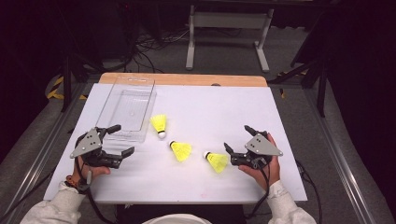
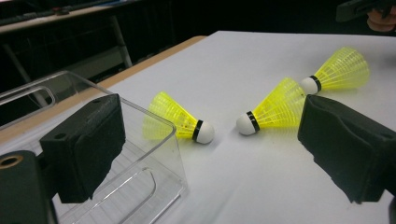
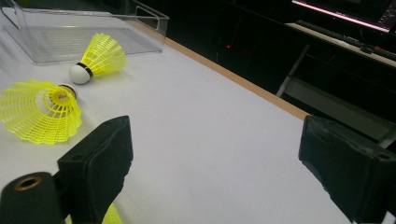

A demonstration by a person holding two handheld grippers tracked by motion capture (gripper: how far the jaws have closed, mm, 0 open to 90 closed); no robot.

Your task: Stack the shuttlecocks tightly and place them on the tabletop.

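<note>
Three yellow shuttlecocks with white cork heads lie on the white table top [image 1: 196,107]: one [image 1: 159,123] beside the clear plastic tray [image 1: 128,105], one [image 1: 180,150] in the middle, one [image 1: 216,162] at the right. My left gripper [image 1: 120,140] is open near the tray's front corner, nothing between its jaws. In the left gripper view the open gripper [image 2: 215,154] faces all three shuttlecocks [image 2: 180,117] [image 2: 275,105] [image 2: 341,70]. My right gripper [image 1: 239,139] is open just right of the right shuttlecock. Its own view shows the gripper [image 3: 219,168] over bare table, with shuttlecocks [image 3: 39,111] [image 3: 100,55] off to the left.
The tray [image 2: 154,186] is empty and lies lengthwise at the back left. A wooden strip [image 1: 182,79] edges the table's far side. Beyond it stand a white metal frame [image 1: 229,28] and floor cables [image 1: 144,46]. Dark surroundings flank the table.
</note>
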